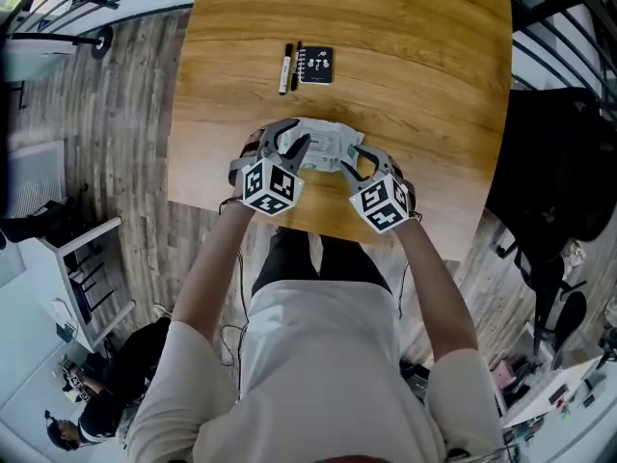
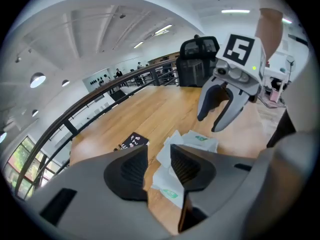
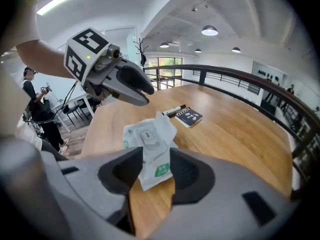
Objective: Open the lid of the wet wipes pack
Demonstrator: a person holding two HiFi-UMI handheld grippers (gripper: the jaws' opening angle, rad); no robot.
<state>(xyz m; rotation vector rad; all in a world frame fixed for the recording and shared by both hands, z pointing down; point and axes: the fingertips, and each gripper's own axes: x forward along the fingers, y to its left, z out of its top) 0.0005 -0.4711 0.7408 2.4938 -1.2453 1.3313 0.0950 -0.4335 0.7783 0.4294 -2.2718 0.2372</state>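
**Loose pack, shut lid, nothing pinning it**

Pack (image 1: 326, 146): soft and crumpled, lying on the table (image 1: 434, 85) close to its near edge, between the two grippers. Lid (image 3: 147, 136) on top is shut, small and flat.

Left gripper (image 2: 159, 154): jaws wide, nothing in them, pack just beyond and a little to one side. Right gripper (image 3: 156, 156): jaws apart too, poised over the pack's end, not pressing it.

Likely trouble:
- Nothing pins the pack, so a tug at the lid could lift or drag the whole thing instead of popping it.
- Broad pads on a thin lid lip may slip off, or pinch the film and tear it.
- A sideways shove could send it off the near edge.

Marker (image 1: 284, 68) and notebook (image 1: 316, 66) lie well apart, no hazard.
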